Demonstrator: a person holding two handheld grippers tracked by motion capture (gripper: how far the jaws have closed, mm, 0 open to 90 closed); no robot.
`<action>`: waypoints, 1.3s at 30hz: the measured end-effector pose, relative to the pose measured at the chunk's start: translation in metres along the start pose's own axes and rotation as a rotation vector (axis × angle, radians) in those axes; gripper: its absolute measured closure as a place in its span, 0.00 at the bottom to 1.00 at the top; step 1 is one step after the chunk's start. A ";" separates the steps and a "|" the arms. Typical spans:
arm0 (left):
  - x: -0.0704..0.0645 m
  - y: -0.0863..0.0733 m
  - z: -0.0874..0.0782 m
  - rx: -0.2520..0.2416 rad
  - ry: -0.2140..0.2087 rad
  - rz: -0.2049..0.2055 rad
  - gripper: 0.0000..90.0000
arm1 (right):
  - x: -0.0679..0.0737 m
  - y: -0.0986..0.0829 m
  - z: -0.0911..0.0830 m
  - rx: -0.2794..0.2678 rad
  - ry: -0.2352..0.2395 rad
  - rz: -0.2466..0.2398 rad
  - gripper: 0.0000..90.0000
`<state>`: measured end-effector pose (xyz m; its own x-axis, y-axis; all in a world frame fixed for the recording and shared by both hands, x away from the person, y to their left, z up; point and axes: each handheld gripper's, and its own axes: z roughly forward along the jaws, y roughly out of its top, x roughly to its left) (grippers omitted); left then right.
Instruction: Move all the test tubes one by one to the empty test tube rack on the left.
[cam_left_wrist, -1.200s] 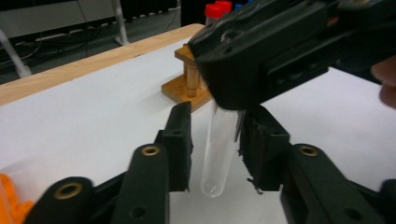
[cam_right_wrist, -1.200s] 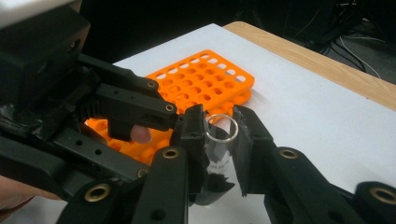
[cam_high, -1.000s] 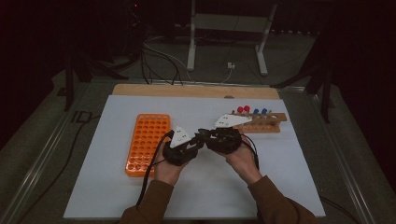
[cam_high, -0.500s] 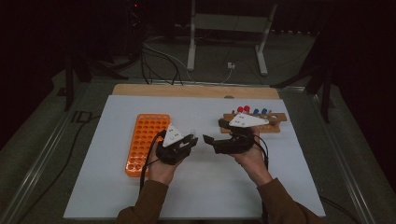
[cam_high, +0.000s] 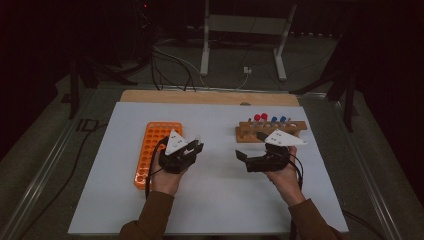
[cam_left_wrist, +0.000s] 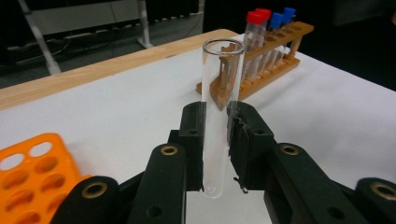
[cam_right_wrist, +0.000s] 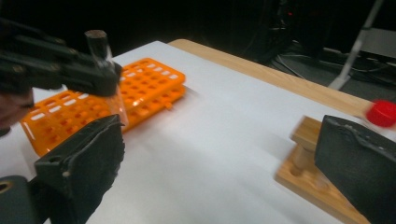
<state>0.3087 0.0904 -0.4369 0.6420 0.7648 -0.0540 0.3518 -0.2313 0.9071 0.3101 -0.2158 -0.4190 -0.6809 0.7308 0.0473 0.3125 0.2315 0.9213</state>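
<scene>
left gripper (cam_left_wrist: 217, 140): pinching upright test tube (cam_left_wrist: 220, 107), beside orange rack (cam_high: 155, 150) | right gripper (cam_high: 241, 159): jaws spread, level, above surface (cam_high: 220, 200)

The clear glass test tube (cam_left_wrist: 219, 116) sits between black jaws. The perforated plastic rack (cam_high: 152, 152) is bright orange, the wooden tube rack (cam_high: 272, 131) tan, holding tubes with red caps (cam_left_wrist: 258, 16) and blue caps (cam_left_wrist: 282, 16) (two of each). The table sheet (cam_high: 220, 200) is plain white.

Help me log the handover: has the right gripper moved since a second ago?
Yes. The right gripper, jaws open, has drawn right, away from the left gripper, and now sits just in front of the wooden rack.
</scene>
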 end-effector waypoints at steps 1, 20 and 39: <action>0.002 0.000 -0.001 -0.001 0.008 -0.002 0.85 | -0.002 -0.003 -0.002 -0.004 -0.005 0.006 0.02; 0.050 -0.006 -0.002 0.002 0.159 -0.057 0.85 | -0.020 -0.033 -0.029 -0.038 -0.041 0.075 0.01; 0.067 -0.030 0.011 0.175 0.203 -0.102 0.85 | -0.022 -0.035 -0.031 -0.040 -0.041 0.078 0.01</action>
<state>0.3490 0.1418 -0.4726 0.4545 0.8898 -0.0404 0.5308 -0.2341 0.8145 0.2931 -0.2601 -0.4405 -0.6279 0.7713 0.1043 0.3362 0.1479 0.9301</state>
